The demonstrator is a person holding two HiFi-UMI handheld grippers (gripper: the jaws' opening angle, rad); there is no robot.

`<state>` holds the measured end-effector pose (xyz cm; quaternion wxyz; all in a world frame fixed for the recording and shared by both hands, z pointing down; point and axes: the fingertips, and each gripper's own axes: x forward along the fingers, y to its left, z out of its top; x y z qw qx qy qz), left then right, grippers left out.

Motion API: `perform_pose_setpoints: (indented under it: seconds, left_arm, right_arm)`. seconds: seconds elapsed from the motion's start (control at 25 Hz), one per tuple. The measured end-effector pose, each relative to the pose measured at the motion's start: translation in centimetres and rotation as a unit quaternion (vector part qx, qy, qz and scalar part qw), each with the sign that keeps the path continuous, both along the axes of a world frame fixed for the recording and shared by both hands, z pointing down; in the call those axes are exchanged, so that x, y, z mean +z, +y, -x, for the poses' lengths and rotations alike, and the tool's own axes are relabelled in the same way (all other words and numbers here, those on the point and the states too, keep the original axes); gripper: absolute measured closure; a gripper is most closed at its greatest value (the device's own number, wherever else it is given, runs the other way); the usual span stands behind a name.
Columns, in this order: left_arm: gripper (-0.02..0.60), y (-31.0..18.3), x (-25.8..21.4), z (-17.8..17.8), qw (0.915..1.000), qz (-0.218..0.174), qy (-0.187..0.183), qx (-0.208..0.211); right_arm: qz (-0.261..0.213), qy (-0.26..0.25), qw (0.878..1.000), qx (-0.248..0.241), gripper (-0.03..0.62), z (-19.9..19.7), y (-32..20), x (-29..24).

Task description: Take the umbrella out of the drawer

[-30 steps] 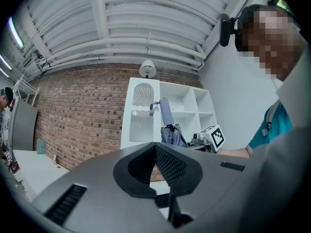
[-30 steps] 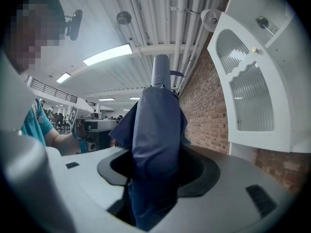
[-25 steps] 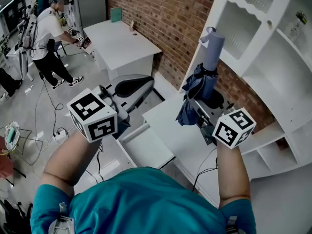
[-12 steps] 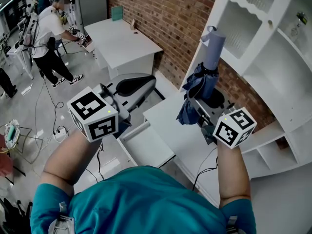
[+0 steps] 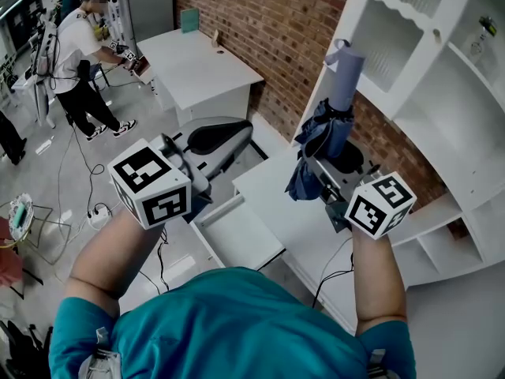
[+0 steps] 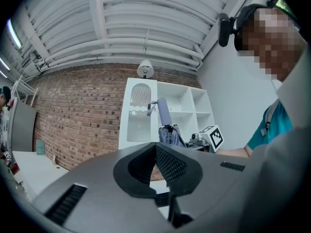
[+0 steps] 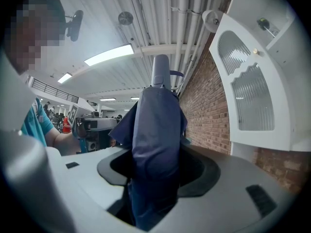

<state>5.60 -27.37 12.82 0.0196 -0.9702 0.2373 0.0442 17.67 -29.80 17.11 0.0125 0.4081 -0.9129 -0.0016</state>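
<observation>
A folded dark-blue umbrella (image 5: 327,133) stands upright, its grey-blue handle end on top, above the white cabinet top (image 5: 272,188). My right gripper (image 5: 333,168) is shut on its lower part; in the right gripper view the fabric (image 7: 155,130) fills the space between the jaws of the right gripper (image 7: 155,178). Below, between my arms, the white drawer (image 5: 241,231) stands pulled open. My left gripper (image 5: 213,140) hovers to the left of the drawer with its jaws together and nothing in them. The left gripper (image 6: 155,164) faces the umbrella (image 6: 167,130).
A white shelf unit (image 5: 426,93) with glass-fronted doors rises at the right against a brick wall (image 5: 268,22). A white desk (image 5: 197,69) stands at the back. A person (image 5: 79,54) works at far left, with cables (image 5: 87,204) on the floor.
</observation>
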Motion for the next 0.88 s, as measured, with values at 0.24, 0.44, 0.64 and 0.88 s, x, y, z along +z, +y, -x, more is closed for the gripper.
perform_pose_setpoints:
  seconds: [0.24, 0.44, 0.64, 0.88]
  left_arm:
    - [0.575, 0.16, -0.11, -0.17, 1.0, -0.002, -0.003, 0.001]
    - [0.575, 0.13, -0.12, -0.29, 1.0, -0.002, -0.005, 0.004]
    - [0.575, 0.46, -0.24, -0.24, 1.0, -0.004, -0.004, 0.005]
    - [0.575, 0.62, -0.24, -0.12, 1.0, -0.006, -0.004, 0.006]
  right_arm:
    - [0.0, 0.002, 1.0, 0.0, 0.342, 0.0, 0.22, -0.01]
    - [-0.001, 0.002, 1.0, 0.001, 0.342, -0.02, 0.2, -0.1]
    - [-0.003, 0.003, 1.0, 0.002, 0.342, 0.08, 0.58, -0.2]
    - [-0.008, 0.003, 1.0, 0.0, 0.342, 0.27, 0.72, -0.39]
